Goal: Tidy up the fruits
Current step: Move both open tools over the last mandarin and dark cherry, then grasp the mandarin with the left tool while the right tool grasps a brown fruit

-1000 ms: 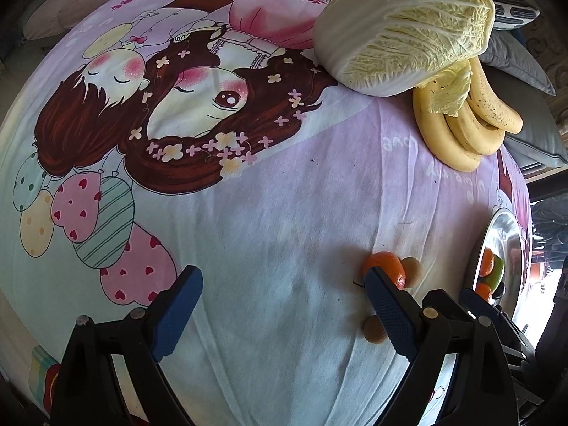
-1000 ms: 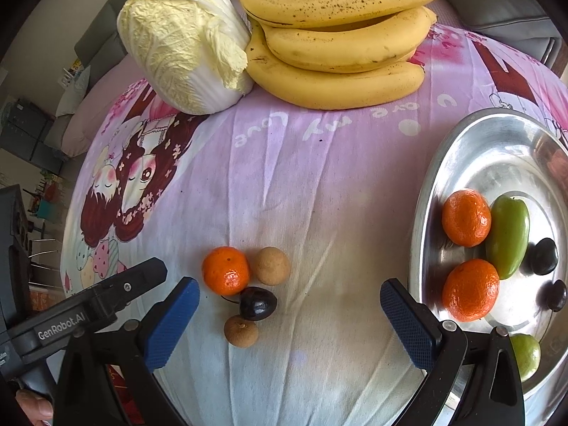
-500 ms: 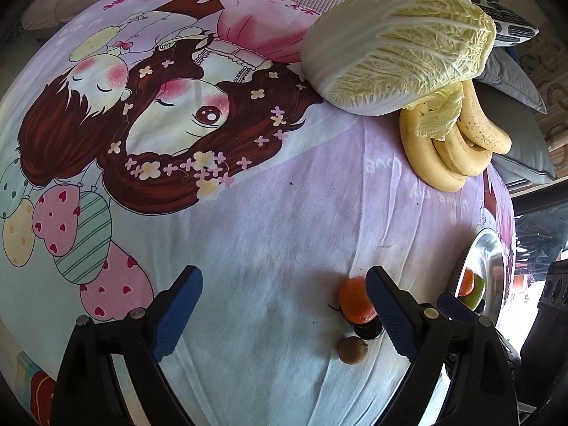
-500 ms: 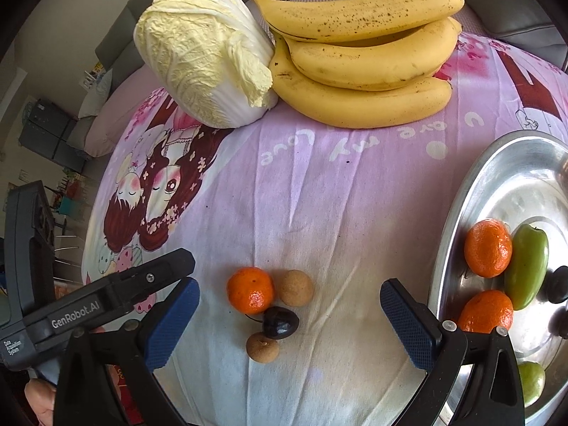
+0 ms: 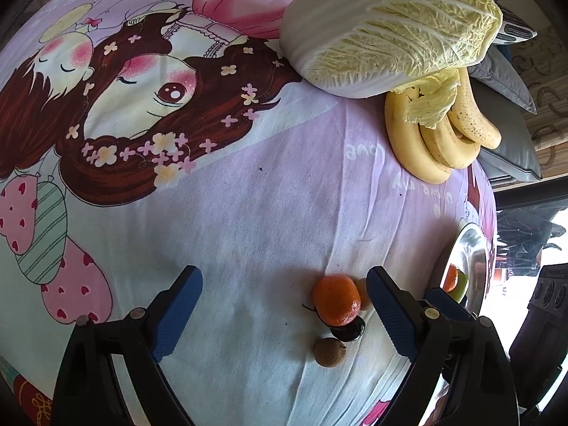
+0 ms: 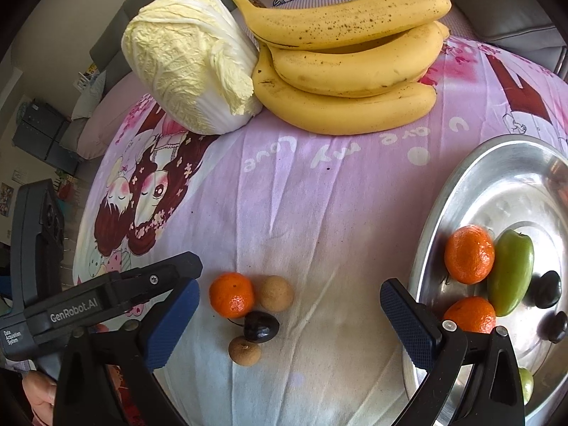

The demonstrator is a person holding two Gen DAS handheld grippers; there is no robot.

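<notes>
Both jaws spread wide and empty: the left hand-held gripper point(image 5: 284, 305) hangs over the cartoon sheet point(image 5: 248, 213), its right pad just beside the tangerine point(image 5: 335, 299); the right hand-held gripper point(image 6: 289, 316) frames that cluster. Bananas point(image 6: 348, 60) lie crosswise. The steel tray point(image 6: 461, 191) is cut off.

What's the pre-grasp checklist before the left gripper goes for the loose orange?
1. Left gripper open and empty: ok.
2. Loose orange centred between its fingers: not ok, it sits close to one finger.
3. Neighbours clear: not ok; a dark cherry and a brown longan crowd the orange.
4. Right gripper open, holding nothing: ok.
5. Metal tray has free room: ok.
6. Orange's far side free: cannot tell.
</notes>
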